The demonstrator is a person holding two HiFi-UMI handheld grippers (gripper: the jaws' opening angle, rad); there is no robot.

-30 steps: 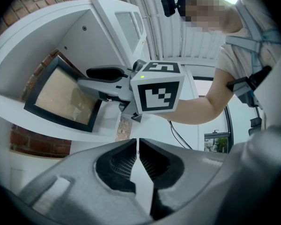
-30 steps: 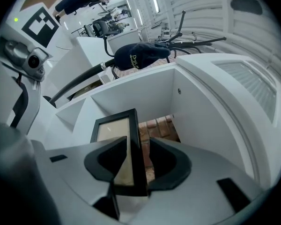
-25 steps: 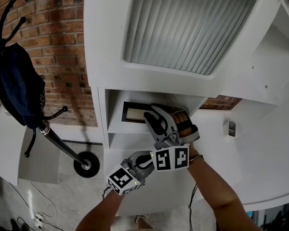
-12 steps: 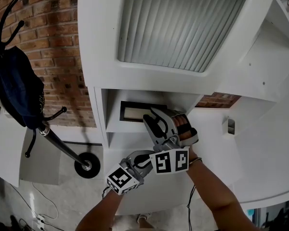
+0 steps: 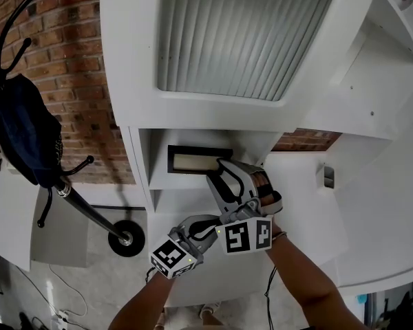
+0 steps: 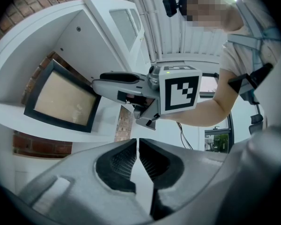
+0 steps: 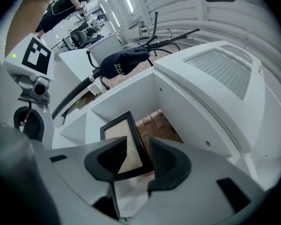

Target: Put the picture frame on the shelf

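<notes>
Standing here, I see a red brick wall point(image 5: 69, 81) filling the head view from nine to eleven o'clock, and a strip of brick point(image 5: 306, 139) shows again near three o'clock. A black coat stand point(image 5: 82, 205) slants down toward seven o'clock, ending in a round base point(image 5: 126, 238) on the pale floor point(image 5: 89, 273). A dark cap point(image 5: 24, 129) hangs from its hooks at nine o'clock. At twelve o'clock there's a ribbed glass panel point(image 5: 248, 33) set in white. A thin cable point(image 5: 67, 289) trails over the floor at seven o'clock. A small metal latch point(image 5: 328, 176) sits at three o'clock.
</notes>
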